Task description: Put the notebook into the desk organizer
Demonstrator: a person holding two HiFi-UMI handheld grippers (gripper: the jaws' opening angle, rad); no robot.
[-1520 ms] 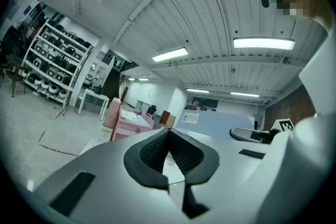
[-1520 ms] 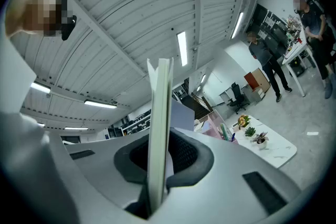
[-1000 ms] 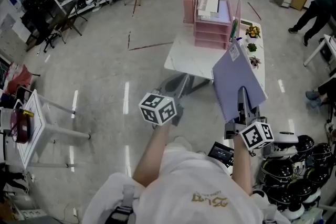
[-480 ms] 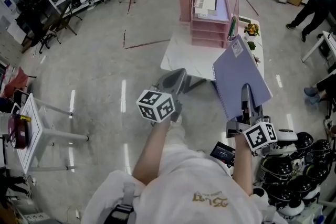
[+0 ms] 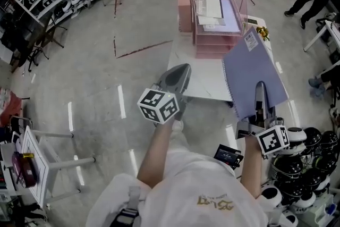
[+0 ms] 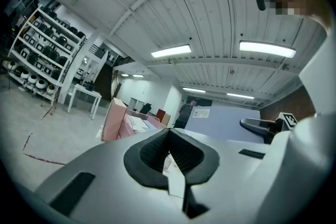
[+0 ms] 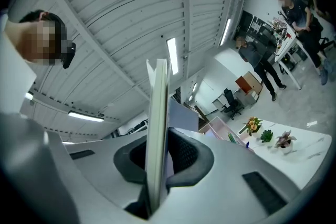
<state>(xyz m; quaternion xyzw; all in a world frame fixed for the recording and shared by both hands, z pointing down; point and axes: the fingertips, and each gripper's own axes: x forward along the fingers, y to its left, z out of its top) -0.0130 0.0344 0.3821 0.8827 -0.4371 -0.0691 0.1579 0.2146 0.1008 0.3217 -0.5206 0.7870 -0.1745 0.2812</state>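
White table point(image 5: 204, 82) ahead, right tongs point(image 5: 260, 87) clamped on purple notebook point(image 5: 247, 67), left tongs point(image 5: 182, 69) closed, empty

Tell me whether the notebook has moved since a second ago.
Yes: the notebook in the right gripper has come closer to the pink desk organizer.

- The left gripper point(image 6: 169, 139) fills the lower frame, its dark pads pressed together with nothing between them.
- Left of centre stands the pink desk organizer point(image 6: 116, 122), with what may be papers in it.
- Right of centre the lavender notebook point(image 6: 220, 120) stands upright, with the right gripper point(image 6: 261, 126) at its right edge.
- Shelves point(image 6: 39, 63) line the upper left, and a white table point(image 6: 84, 96) stands beside them.
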